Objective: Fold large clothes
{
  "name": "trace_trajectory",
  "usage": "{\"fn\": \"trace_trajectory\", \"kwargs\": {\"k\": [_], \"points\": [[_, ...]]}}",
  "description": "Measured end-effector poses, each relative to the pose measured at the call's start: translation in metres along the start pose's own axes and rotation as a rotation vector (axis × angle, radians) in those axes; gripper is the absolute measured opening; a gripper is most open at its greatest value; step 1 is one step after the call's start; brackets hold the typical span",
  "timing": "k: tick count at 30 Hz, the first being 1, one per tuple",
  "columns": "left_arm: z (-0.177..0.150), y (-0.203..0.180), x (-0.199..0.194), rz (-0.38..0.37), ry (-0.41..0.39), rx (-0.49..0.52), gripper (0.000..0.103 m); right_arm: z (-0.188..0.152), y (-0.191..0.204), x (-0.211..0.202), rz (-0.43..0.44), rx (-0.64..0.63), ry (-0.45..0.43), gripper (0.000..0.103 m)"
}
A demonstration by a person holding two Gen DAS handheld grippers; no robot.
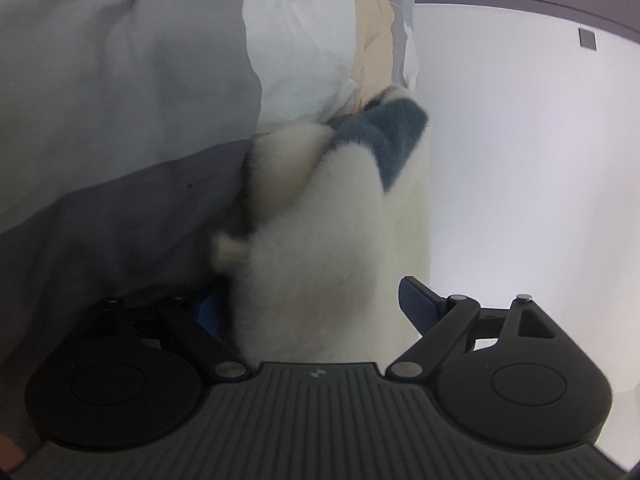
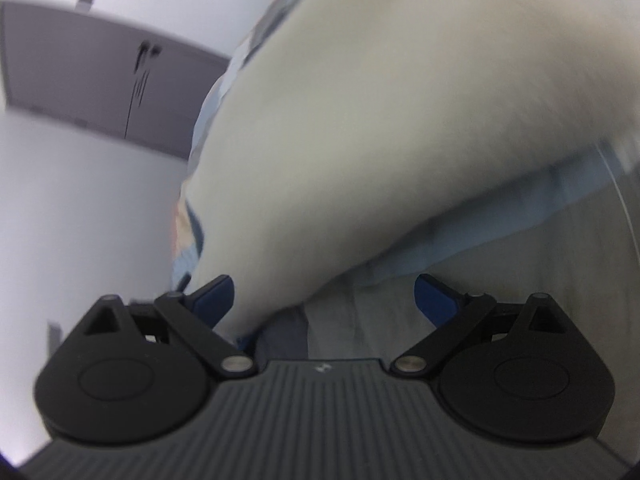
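A fluffy cream fleece garment (image 1: 332, 240) with a blue-grey patch (image 1: 384, 140) is lying bunched on a white table (image 1: 520, 160), and it serves as the landmark here. In the left wrist view the left gripper (image 1: 310, 308) is standing with its jaws spread wide, the fleece running between the blue pads (image 1: 418, 304) without being pinched; the right pad is showing clear of the cloth, while the left pad is half buried behind the pile. To the left of the fleece a grey sheet of fabric (image 1: 100, 100) is crowding in, with crumpled white cloth (image 1: 304, 40) and a beige piece (image 1: 374, 40) beyond it. To the right of the fleece the table is lying bare out to its curved far edge, leaving open room on that side.

In the right wrist view, which is blurred, the right gripper (image 2: 324, 300) is also standing released, jaws wide apart. The fleece (image 2: 380, 120) is touching its left pad (image 2: 214, 296); the right pad is sitting apart from it. A pale blue garment (image 2: 480, 232) is peeking out from under the fleece's lower edge. Left of the fleece, the table (image 2: 80, 220) is lying open up to a grey cabinet (image 2: 100, 80).
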State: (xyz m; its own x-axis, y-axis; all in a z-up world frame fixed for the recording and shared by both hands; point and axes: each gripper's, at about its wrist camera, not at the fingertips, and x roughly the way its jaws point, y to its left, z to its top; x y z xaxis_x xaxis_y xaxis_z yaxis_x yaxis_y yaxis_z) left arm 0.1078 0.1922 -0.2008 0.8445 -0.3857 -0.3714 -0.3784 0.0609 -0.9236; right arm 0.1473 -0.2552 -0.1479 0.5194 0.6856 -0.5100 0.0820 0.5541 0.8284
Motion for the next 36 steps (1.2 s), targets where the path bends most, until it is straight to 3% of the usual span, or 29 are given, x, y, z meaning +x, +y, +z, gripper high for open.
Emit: {"fn": "trace_trajectory", "kwargs": {"k": [3, 5, 6, 10, 12, 17, 22, 27, 32, 36], "points": [[0.006, -0.002, 0.002, 0.001, -0.007, -0.006, 0.083, 0.005, -0.013, -0.001, 0.031, 0.108, -0.056, 0.098], [0.010, -0.003, 0.004, 0.052, -0.019, 0.014, 0.063, 0.007, -0.023, -0.003, 0.045, 0.180, -0.103, 0.098], [0.012, -0.003, 0.005, 0.060, -0.020, 0.023, 0.061, 0.009, -0.027, -0.005, 0.051, 0.205, -0.126, 0.098], [0.013, -0.010, 0.004, 0.075, -0.039, 0.095, 0.052, 0.006, -0.029, -0.022, -0.037, 0.225, -0.285, 0.097], [0.011, -0.011, 0.001, 0.069, -0.048, 0.118, 0.050, 0.005, -0.033, -0.033, -0.081, 0.260, -0.347, 0.097], [0.006, -0.016, 0.003, 0.068, -0.062, 0.145, 0.050, 0.007, -0.052, -0.040, -0.043, 0.372, -0.417, 0.098], [0.005, -0.012, 0.003, 0.061, -0.060, 0.141, 0.051, 0.031, -0.052, -0.026, -0.053, 0.264, -0.397, 0.100], [0.002, -0.016, -0.001, 0.064, -0.060, 0.161, 0.051, 0.045, -0.052, -0.017, -0.093, 0.226, -0.410, 0.085], [-0.006, -0.024, -0.011, 0.074, -0.077, 0.205, 0.048, 0.044, -0.038, -0.022, -0.119, 0.114, -0.429, 0.051], [-0.013, -0.032, -0.024, 0.058, -0.079, 0.236, 0.046, 0.041, -0.018, -0.032, -0.128, -0.003, -0.464, 0.044]]}}
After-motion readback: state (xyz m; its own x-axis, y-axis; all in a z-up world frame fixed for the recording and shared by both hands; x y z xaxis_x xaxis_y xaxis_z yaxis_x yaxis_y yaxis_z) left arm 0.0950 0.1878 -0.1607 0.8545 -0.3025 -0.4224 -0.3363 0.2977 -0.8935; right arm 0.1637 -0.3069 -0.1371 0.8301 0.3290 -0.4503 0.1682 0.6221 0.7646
